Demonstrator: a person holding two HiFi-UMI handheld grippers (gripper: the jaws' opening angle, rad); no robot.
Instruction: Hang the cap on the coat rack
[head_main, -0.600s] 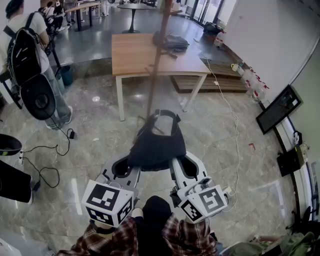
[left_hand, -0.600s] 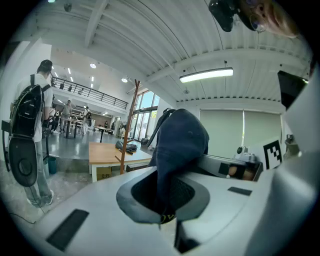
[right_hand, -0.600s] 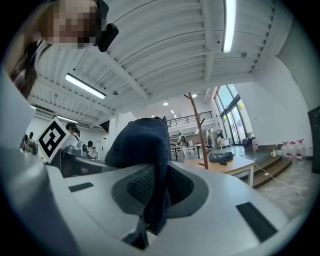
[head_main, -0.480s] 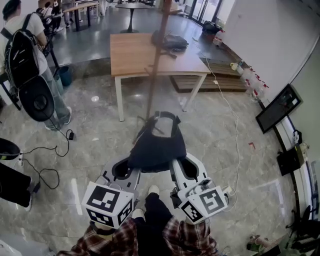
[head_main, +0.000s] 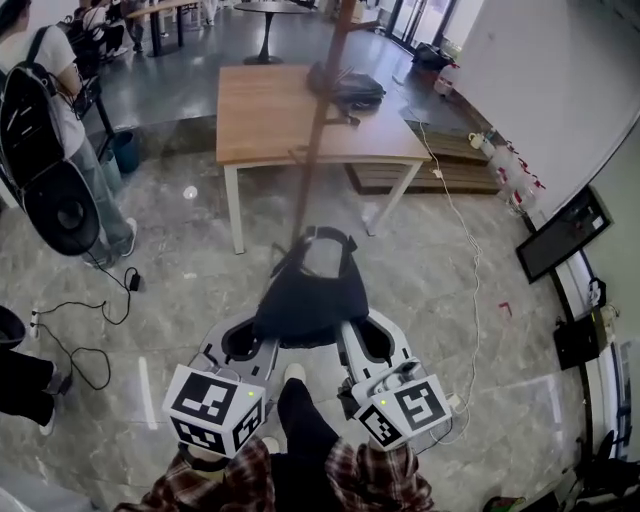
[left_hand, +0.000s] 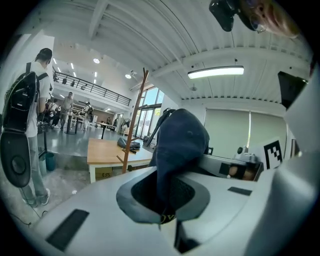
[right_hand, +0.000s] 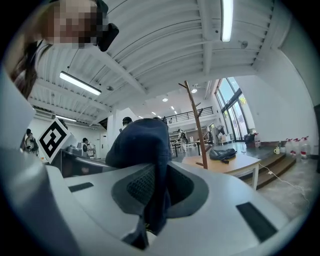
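A dark navy cap (head_main: 310, 290) hangs between my two grippers, held up in front of me above the floor. My left gripper (head_main: 262, 333) is shut on the cap's left edge; the fabric (left_hand: 175, 150) runs down between its jaws. On the other side my right gripper (head_main: 345, 333) is shut on the cap's right edge, with cloth (right_hand: 150, 165) pinched between its jaws. The wooden coat rack (head_main: 318, 120) stands straight ahead, its pole rising past the table; its pegs show in the left gripper view (left_hand: 134, 125) and the right gripper view (right_hand: 196, 120).
A wooden table (head_main: 300, 110) with a dark bag (head_main: 348, 88) on it stands behind the rack. A person with a backpack (head_main: 45, 110) stands at the far left. Cables (head_main: 90, 330) lie on the marble floor at left, and a white cord (head_main: 465, 250) runs along the right.
The view has moved forward slightly: the table and coat rack sit a little nearer and the person at left has slid toward the edge. Both grippers still hold the cap as before.
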